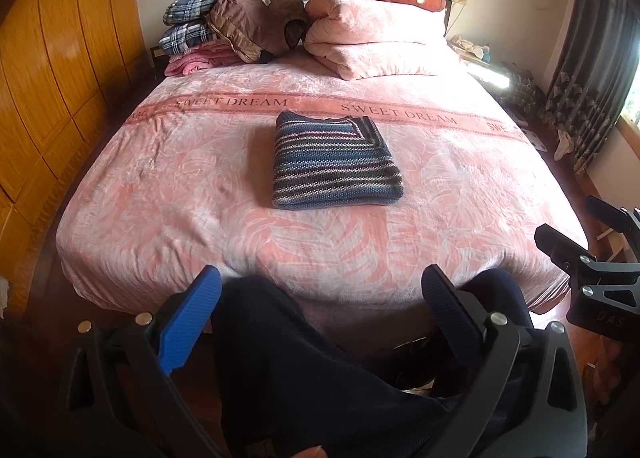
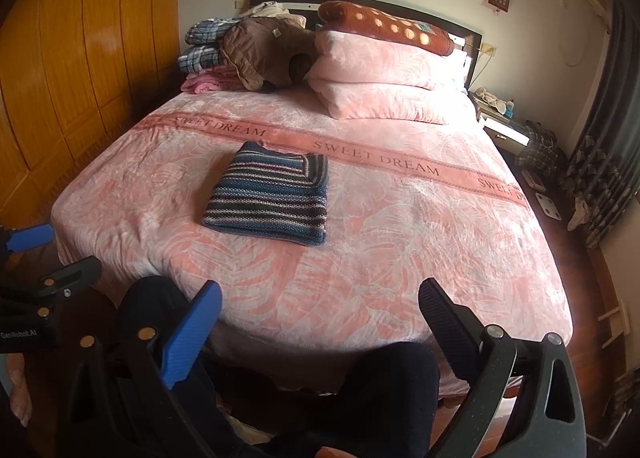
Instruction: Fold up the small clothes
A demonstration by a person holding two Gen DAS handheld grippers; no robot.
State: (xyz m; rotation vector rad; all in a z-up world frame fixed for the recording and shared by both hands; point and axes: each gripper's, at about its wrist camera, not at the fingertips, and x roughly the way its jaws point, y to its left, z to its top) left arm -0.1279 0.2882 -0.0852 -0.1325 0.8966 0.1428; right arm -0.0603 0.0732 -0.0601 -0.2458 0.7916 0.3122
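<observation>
From the left wrist, the folded striped sweater (image 1: 336, 161) lay mid-bed (image 1: 160, 193), stripes across, long axis toward the headboard; the left gripper (image 1: 320, 290) stood spread, empty. From the right wrist, the sweater (image 2: 270, 199) sat left of centre; the right gripper (image 2: 320, 302) gaped, holding nothing.

Ahead of both tongs, the pink bedspread (image 1: 168, 193) lies bare and open up to the folded striped sweater (image 1: 334, 161), the only thing in the middle of the bed. The left tongs (image 1: 320, 318) and right tongs (image 2: 320, 334) stand wide apart over dark trouser legs (image 1: 304, 370). Beyond the sweater, stacked quilts (image 1: 372, 45) and a clothes pile (image 1: 224, 25) block the headboard end. A wooden wardrobe (image 1: 52, 69) walls the left side.
</observation>
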